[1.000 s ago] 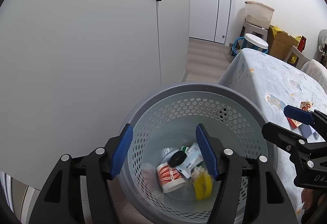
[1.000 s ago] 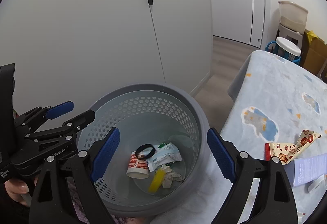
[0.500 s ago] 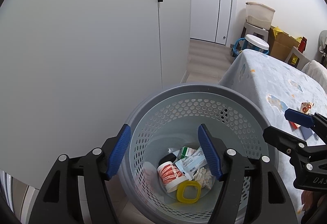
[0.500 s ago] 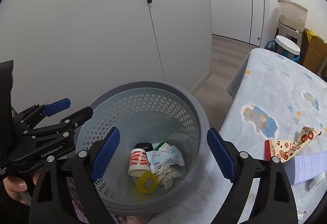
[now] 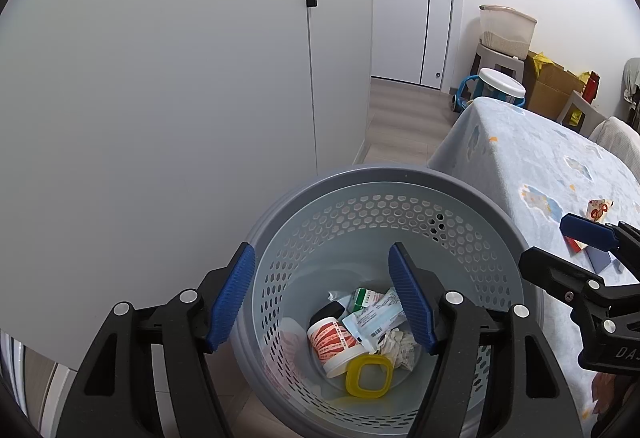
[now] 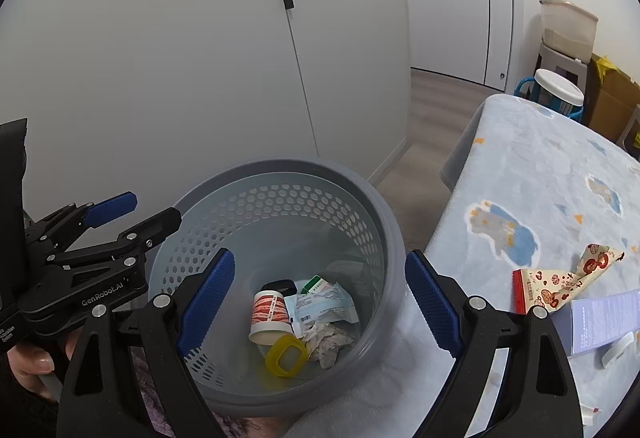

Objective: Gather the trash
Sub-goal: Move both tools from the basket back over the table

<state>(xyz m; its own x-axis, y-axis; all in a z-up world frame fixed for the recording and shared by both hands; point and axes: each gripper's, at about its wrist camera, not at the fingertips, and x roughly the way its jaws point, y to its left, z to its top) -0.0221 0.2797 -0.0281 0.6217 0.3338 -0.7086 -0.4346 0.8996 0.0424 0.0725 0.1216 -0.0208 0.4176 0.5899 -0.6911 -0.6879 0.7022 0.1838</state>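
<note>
A grey perforated trash basket stands between a white cabinet and the table. At its bottom lie a red-and-white paper cup, a yellow plastic ring lid, a blue-white wrapper, crumpled paper and a black lid. My left gripper is open and empty above the basket; it also shows in the right wrist view. My right gripper is open and empty above the basket, and shows in the left wrist view.
The table with a light-blue patterned cloth is at the right. On it lie a red-patterned snack wrapper, a pale purple box and a small white piece. A white cabinet, door, boxes and a stool stand behind.
The yellow ring lid dropped from beside the left gripper's finger and settled flat at the basket's bottom. The black lid shifted behind the cup. Both grippers stayed open and nearly still.
</note>
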